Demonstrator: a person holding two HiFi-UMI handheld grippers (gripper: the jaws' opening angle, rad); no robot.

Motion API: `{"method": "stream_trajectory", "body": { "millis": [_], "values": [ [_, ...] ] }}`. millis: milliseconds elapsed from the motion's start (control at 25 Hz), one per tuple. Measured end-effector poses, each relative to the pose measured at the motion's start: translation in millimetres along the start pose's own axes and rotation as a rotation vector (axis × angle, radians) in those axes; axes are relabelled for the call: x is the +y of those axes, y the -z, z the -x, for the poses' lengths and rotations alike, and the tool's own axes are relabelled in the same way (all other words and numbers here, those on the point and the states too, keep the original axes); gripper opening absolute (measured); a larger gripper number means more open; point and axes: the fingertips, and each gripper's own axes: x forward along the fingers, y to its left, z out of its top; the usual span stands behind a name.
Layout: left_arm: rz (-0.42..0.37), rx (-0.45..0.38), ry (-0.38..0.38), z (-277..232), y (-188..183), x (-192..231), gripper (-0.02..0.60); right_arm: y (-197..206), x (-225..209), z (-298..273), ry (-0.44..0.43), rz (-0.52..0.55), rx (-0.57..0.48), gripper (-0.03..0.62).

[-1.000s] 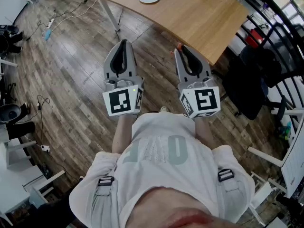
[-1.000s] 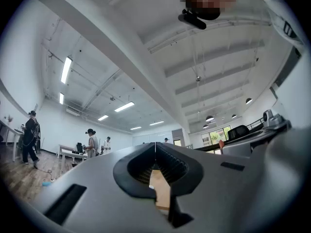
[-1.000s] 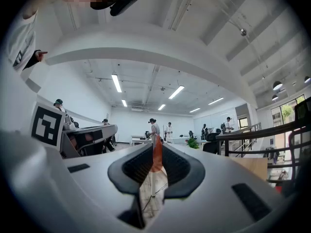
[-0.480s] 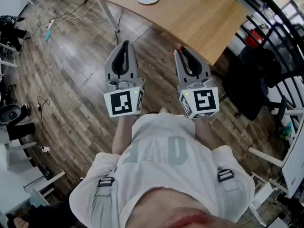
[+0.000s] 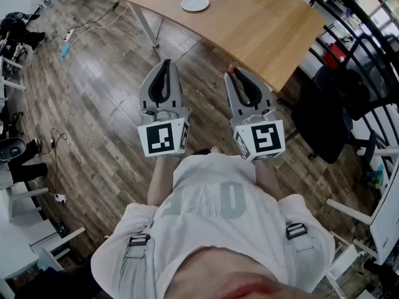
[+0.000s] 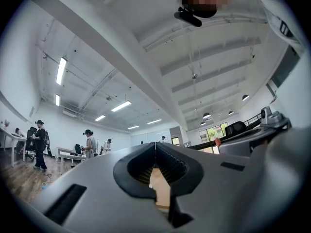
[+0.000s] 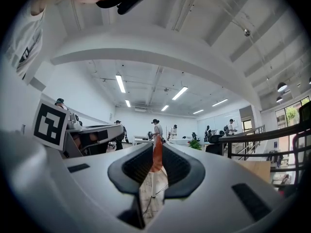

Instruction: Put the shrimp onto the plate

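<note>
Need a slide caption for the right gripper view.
Right gripper, jaws shut on an orange shrimp, looking across an open office with people standing.

Pale grey short-sleeved T-shirt (image 5: 206, 201) with faded grey lettering, too foreshortened to read. Grey straps with dark buckles (image 5: 138, 238) at either side, possibly a harness. Left gripper (image 5: 164, 62) and right gripper (image 5: 231, 71): light grey tapering shells, black ribbed jaw pads, white cubes (image 5: 163, 137) bearing black square markers.
</note>
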Motion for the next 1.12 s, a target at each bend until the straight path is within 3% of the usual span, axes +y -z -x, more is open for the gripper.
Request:
{"method": "stream_trajectory", "body": {
  "millis": [600, 1120],
  "values": [
    [-0.002, 0.062, -0.032, -3, 16, 5, 0.011, 16, -10, -11, -0.021, -0.047, 0.020, 0.064],
    [-0.036, 0.039, -0.098, -89, 45, 70, 0.011, 22, -49, -102, -0.021, 0.020, 0.016, 0.064]
  ]
}}
